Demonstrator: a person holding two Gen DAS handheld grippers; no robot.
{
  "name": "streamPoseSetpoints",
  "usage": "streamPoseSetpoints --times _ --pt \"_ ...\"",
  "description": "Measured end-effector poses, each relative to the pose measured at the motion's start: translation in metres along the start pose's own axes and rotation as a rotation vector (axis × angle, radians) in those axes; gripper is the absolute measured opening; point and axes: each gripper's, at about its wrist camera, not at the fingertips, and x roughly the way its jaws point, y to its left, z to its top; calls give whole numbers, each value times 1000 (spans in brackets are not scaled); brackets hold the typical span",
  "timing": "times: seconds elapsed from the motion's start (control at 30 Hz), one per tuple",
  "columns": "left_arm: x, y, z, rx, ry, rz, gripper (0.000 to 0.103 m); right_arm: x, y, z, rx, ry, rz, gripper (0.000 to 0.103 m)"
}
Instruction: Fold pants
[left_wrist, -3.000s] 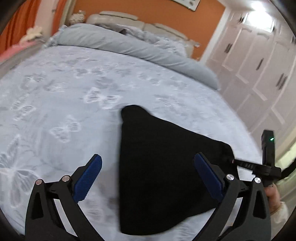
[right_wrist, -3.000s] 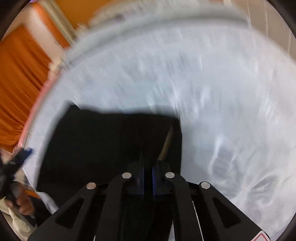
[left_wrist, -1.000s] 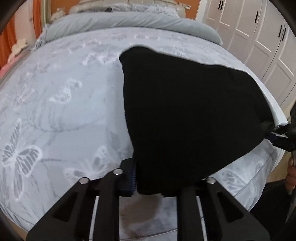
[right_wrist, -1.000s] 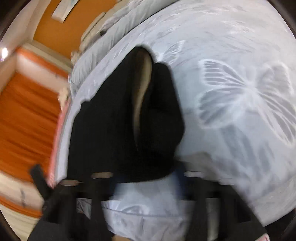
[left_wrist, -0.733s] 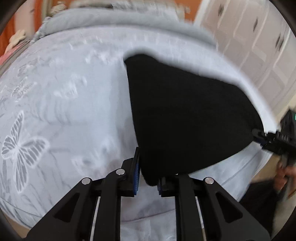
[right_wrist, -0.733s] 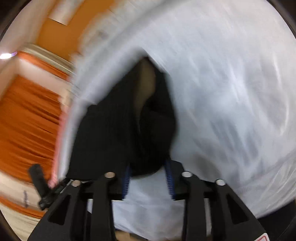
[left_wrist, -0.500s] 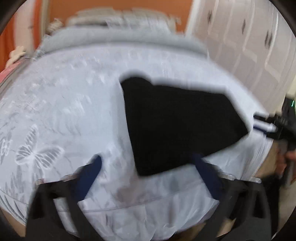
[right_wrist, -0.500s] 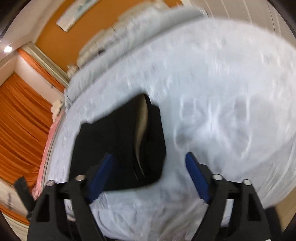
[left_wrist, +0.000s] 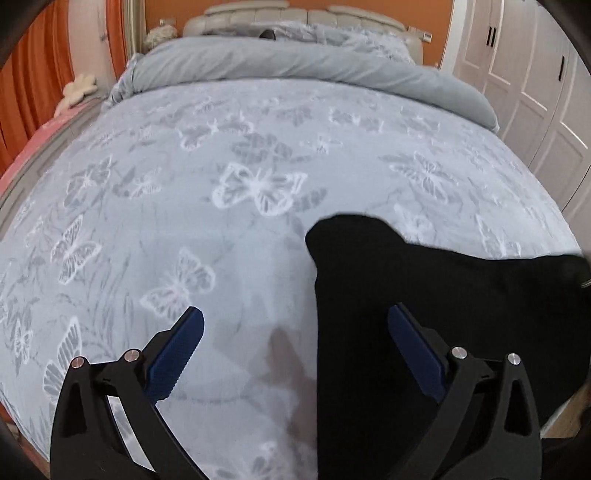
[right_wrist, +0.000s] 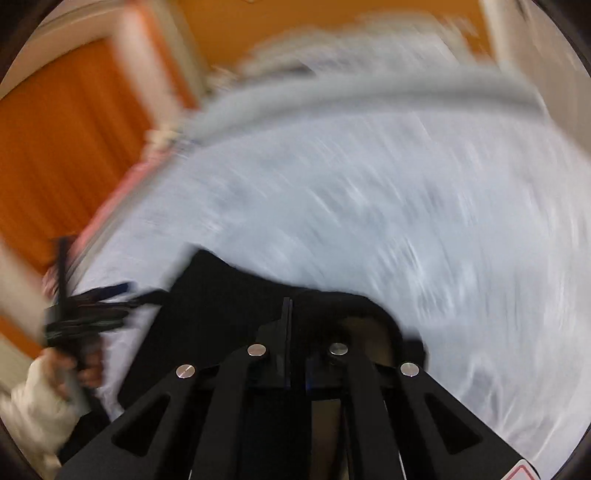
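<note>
**Folded black pants at the near edge of the bed**

The pants (left_wrist: 424, 295) lie as a dark folded bundle on the butterfly-print bedspread (left_wrist: 240, 177), near its front right corner. I judge them soft, light and limp; the cloth will sag and slide on itself, so I would take hold at a folded edge or corner, pinching every layer together.

My left gripper (left_wrist: 295, 347) stands wide open above the bundle's left edge, one blue pad over the sheet, the other over the black cloth, holding nothing. My right gripper (right_wrist: 288, 306) has just been closing and its jaws now meet, seemingly with nothing between them, though blur hides the tips.
</note>
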Motion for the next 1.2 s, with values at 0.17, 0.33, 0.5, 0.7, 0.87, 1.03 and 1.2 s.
streamPoseSetpoints --times 0.17,0.33,0.5,0.7,0.87,1.03,1.2 --pt "13 -6 -6 30 15 25 98 48 -79 -27 202 221 -188 23" --pt "1 2 -11 -23 17 10 98 -30 -67 -49 218 136 -130 65" --pt "-11 9 -27 -113 27 -52 98 -43 -77 -127 421 249 27 47" --pt "-18 -3 -37 -66 2 -29 98 -71 -101 -164 658 124 17 13" --pt "-14 -5 -39 -64 3 -27 98 -53 -100 -163 731 130 193 29" --pt "-8 -4 -39 -89 14 -38 98 -64 -72 -153 519 148 124 10" --pt "-2 -1 -43 -85 28 -37 98 -62 -104 -182 550 272 -58 0"
